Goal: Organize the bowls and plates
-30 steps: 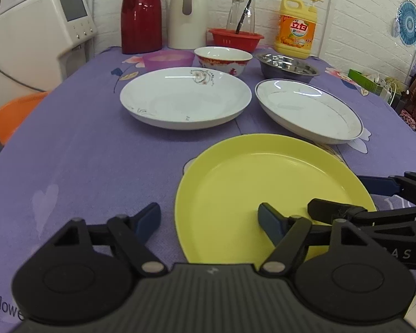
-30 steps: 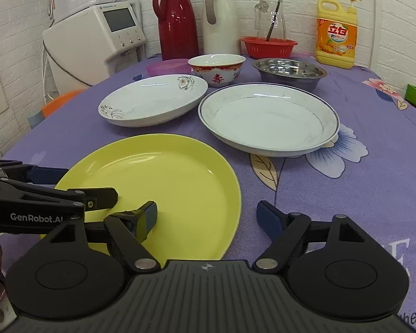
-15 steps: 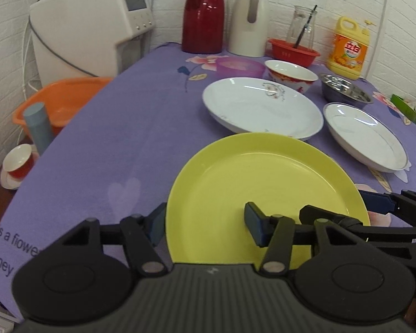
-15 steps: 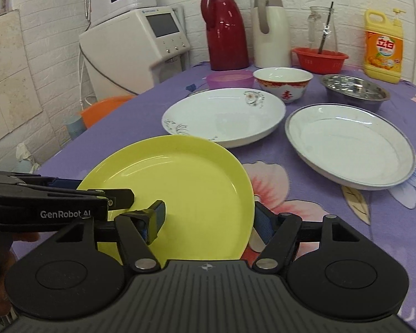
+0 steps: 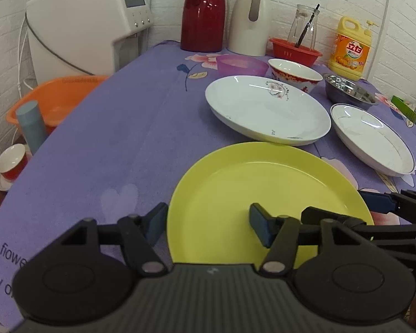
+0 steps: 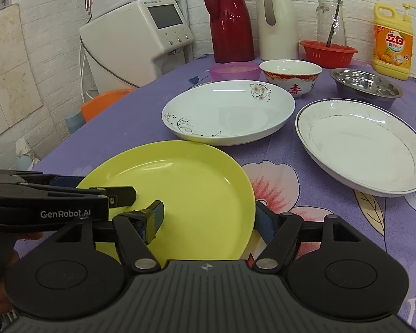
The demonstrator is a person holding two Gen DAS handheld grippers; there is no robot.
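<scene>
A yellow plate (image 5: 263, 183) (image 6: 185, 183) lies on the purple tablecloth, its far rim close to a flowered white plate (image 5: 266, 111). My left gripper (image 5: 208, 217) straddles the yellow plate's left rim; its jaws are opening and the pads do not press on it. My right gripper (image 6: 209, 213) straddles the right rim, jaws wide, one finger over the plate and one just outside it. A blue-rimmed white plate (image 6: 360, 144) sits to the right. Behind stand a red-and-white bowl (image 6: 291, 75), a steel bowl (image 6: 366, 83) and a purple bowl (image 6: 234, 70).
Along the back wall stand a red thermos (image 6: 230, 19), a white jug (image 6: 276, 22), a red basket (image 6: 328, 52) holding a glass jar, and a yellow detergent bottle (image 6: 392, 41). A white dispenser (image 5: 91, 27) and an orange basin (image 5: 55, 100) are off the table's left edge.
Both grippers shifted left with the yellow plate still between them. The plate's far rim now lies close to the flowered white plate. The left jaws narrowed, then widened.
</scene>
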